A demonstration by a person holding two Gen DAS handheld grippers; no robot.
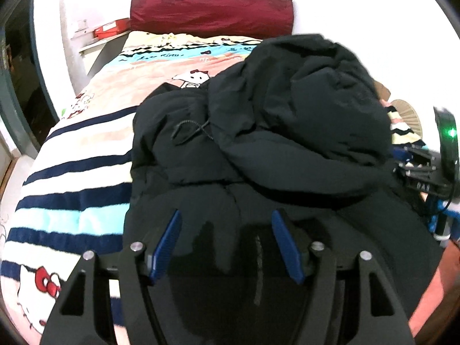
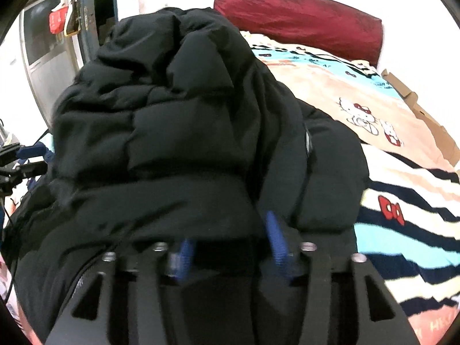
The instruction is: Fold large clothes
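Folding looks partly done: the black puffer jacket (image 1: 258,132) sits bunched on the striped blanket (image 1: 72,178), its bulk toward twelve o'clock of the left gripper (image 1: 227,244) and right gripper (image 2: 230,247), both parted and holding nothing, so flattening and squaring remain.

A bulky black puffer jacket (image 1: 287,120) lies heaped in folds on the bed.

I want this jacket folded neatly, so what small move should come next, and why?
Probably press down and flatten the bulging upper half of the black puffer jacket. It sits heaped on the lower half on the striped blanket, and both grippers' jaws stand open over it, gripping nothing.
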